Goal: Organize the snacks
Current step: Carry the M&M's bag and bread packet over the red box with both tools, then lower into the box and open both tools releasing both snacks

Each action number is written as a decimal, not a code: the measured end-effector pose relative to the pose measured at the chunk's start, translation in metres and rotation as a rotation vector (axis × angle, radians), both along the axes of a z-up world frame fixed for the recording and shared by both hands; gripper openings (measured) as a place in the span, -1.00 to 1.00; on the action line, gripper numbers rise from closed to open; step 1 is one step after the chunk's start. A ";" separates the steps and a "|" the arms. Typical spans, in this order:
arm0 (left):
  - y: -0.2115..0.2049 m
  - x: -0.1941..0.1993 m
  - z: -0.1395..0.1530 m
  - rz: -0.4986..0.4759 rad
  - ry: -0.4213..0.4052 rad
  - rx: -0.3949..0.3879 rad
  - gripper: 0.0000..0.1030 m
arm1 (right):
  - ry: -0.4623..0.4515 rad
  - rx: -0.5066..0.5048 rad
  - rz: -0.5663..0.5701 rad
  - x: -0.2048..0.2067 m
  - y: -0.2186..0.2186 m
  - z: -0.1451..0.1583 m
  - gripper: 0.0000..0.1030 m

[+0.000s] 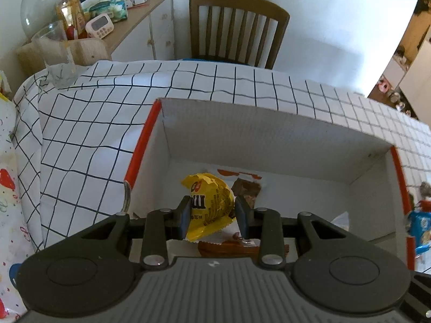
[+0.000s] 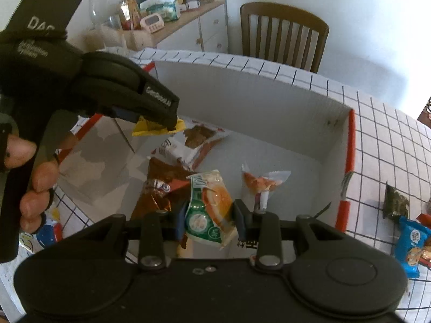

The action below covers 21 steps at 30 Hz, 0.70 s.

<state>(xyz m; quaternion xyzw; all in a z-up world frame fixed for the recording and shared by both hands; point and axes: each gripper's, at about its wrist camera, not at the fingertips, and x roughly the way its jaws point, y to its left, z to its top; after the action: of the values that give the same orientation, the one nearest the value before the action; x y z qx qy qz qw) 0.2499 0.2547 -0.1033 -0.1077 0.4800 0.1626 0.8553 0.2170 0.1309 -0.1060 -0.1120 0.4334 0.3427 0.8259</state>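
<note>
Two hand-held grippers over an open white box (image 2: 269, 88) with red-edged flaps, standing on a grid-patterned tablecloth (image 1: 94, 134). The left gripper (image 1: 212, 215) is closed narrowly on a yellow candy packet (image 1: 210, 202), its pads pressing the wrapper from both sides; in the right wrist view the same packet hangs above the box's left portion, clear of the floor. The right gripper (image 2: 210, 220) clamps a green-and-white bun packet (image 2: 208, 207) in the same fashion, poised above the box's near side. Already lying on the box floor are a brown-printed white packet (image 2: 194, 140), a dark red-brown wrapper (image 2: 161, 185) and a small clear packet with orange contents (image 2: 261, 183). Outside the box, on the cloth to the right, remain a blue cookie packet (image 2: 412, 245) and a dark green packet (image 2: 396, 202). The step in hand appears to be delivery: both snacks are being carried into the box. The next move likely calls for lowering each packet toward a free patch of floor, parting the jaws to let it drop, then returning for the items on the cloth.
</note>
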 end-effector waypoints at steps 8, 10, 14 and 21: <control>0.002 0.006 -0.013 0.000 0.039 -0.006 -0.35 | 0.036 -0.025 0.011 0.000 0.006 -0.011 -0.34; 0.003 0.006 -0.013 0.000 0.045 -0.009 -0.35 | 0.040 -0.030 0.010 0.001 0.007 -0.011 -0.33; 0.002 0.005 -0.015 0.003 0.055 -0.018 -0.35 | 0.049 -0.037 0.000 0.003 0.007 -0.012 -0.29; 0.001 0.000 -0.014 0.017 0.060 -0.028 -0.33 | 0.036 -0.024 -0.010 0.002 0.006 -0.008 -0.24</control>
<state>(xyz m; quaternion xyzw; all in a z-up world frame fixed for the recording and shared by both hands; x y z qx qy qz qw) 0.2499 0.2555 -0.1174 -0.1189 0.5068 0.1661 0.8375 0.2195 0.1372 -0.1142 -0.1135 0.4528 0.3352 0.8184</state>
